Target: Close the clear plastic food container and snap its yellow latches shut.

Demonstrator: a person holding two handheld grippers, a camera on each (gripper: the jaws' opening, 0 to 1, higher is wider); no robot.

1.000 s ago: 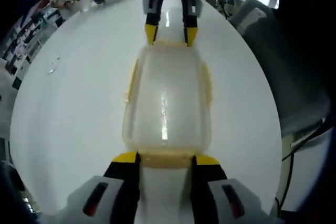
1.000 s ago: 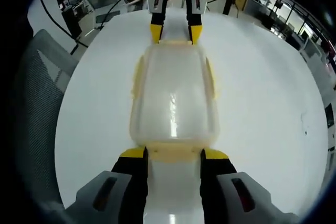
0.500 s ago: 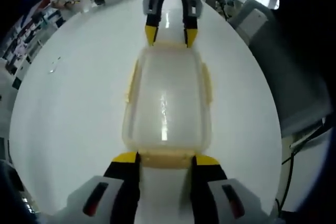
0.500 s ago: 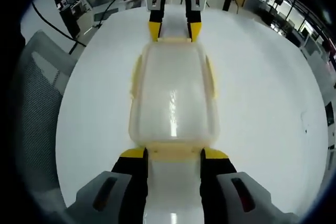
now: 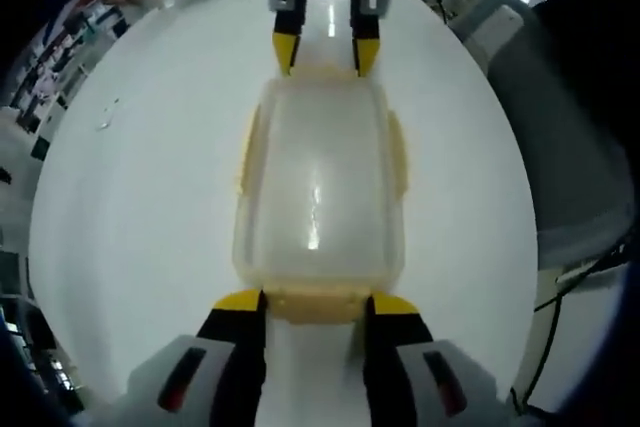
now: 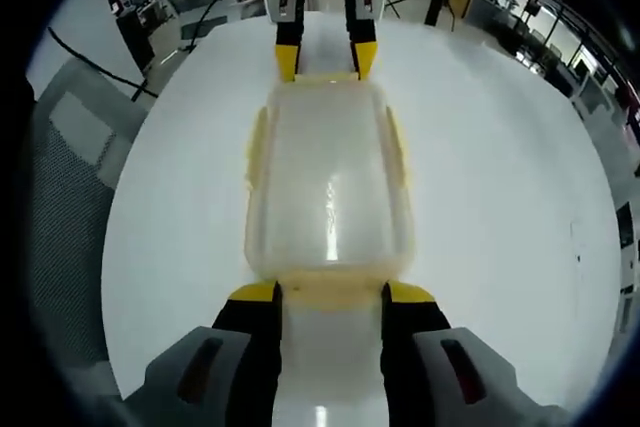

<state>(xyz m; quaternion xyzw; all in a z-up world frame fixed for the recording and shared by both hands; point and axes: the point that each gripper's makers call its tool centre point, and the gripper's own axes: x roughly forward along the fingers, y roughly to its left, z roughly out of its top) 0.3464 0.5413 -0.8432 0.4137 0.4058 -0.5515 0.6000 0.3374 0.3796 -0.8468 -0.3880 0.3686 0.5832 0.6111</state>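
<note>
Jaws of the left gripper [image 5: 315, 299] stand apart either side of the yellow end latch [image 5: 316, 302] at the near short end of the clear plastic food container [image 5: 318, 182]. Its tips sit right at the latch corners, but whether they are actually pressing it cannot be told from this angle. The right gripper [image 6: 331, 292] is set the same way: spread, bracketing the end latch [image 6: 330, 290] at the opposite short end of the container [image 6: 328, 182]. In the left gripper view the right gripper [image 5: 319, 54] comes in at the far end; in the right gripper view the left gripper [image 6: 322, 60] does likewise.

The container lies flat on the white table [image 5: 130, 197], midway between the two grippers, with its lid seated. Side latches [image 5: 245, 152] run along both of its long edges.

Compared with a second ago, little has altered at the container itself. Both cameras have pitched slightly, so the far gripper sits higher in each picture, while each tool's own tips remain at their latch corners. My judgement is that the lid is already down and the two end latches are being worked together, with the side latches possibly not yet snapped.

No brand, label or readable writing shows on the container or the table.
</note>
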